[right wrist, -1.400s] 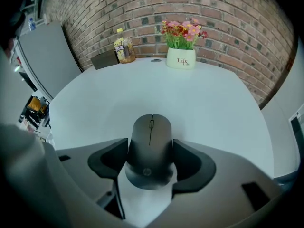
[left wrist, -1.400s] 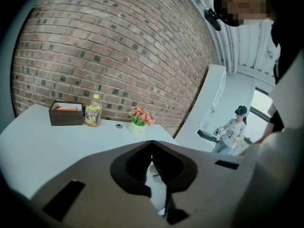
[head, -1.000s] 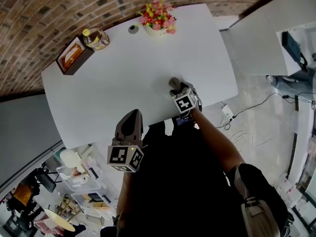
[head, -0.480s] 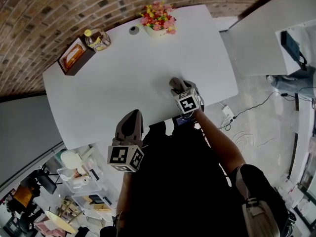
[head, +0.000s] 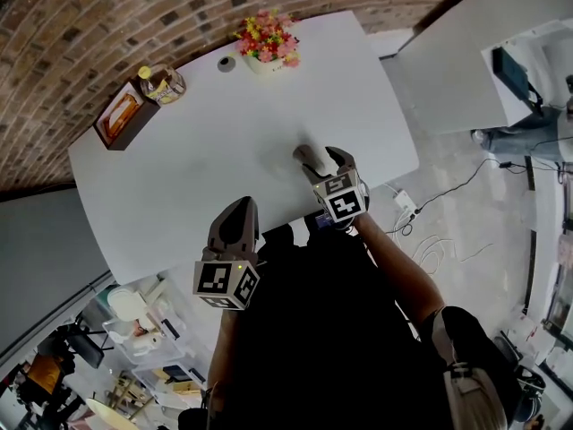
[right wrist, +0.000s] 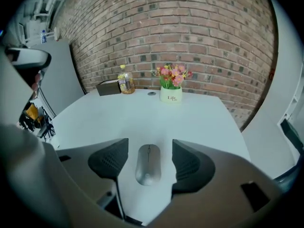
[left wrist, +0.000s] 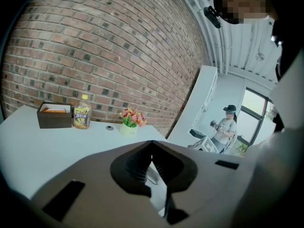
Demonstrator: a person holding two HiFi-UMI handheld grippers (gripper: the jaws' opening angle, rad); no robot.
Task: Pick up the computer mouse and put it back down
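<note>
A grey computer mouse (right wrist: 148,164) lies flat on the white table (head: 206,150), near its front edge. My right gripper (right wrist: 149,144) is open, one jaw on each side of the mouse with a gap to both pads. In the head view the right gripper (head: 324,161) hovers over the front right part of the table. The left gripper (head: 235,215) hangs at the table's front edge, shut on nothing; in its own view the left gripper (left wrist: 152,144) has its jaws meeting at the tips.
At the table's far side stand a flower pot (head: 266,43), a small round object (head: 226,63), a yellow bottle (head: 161,83) and a wooden box (head: 116,115). A second white table (head: 466,43) is to the right. A person (left wrist: 228,127) stands further off.
The right gripper's jaws have spread apart, so both now show separately in the head view. The left gripper has stayed where it was. The head camera shifted slightly.
</note>
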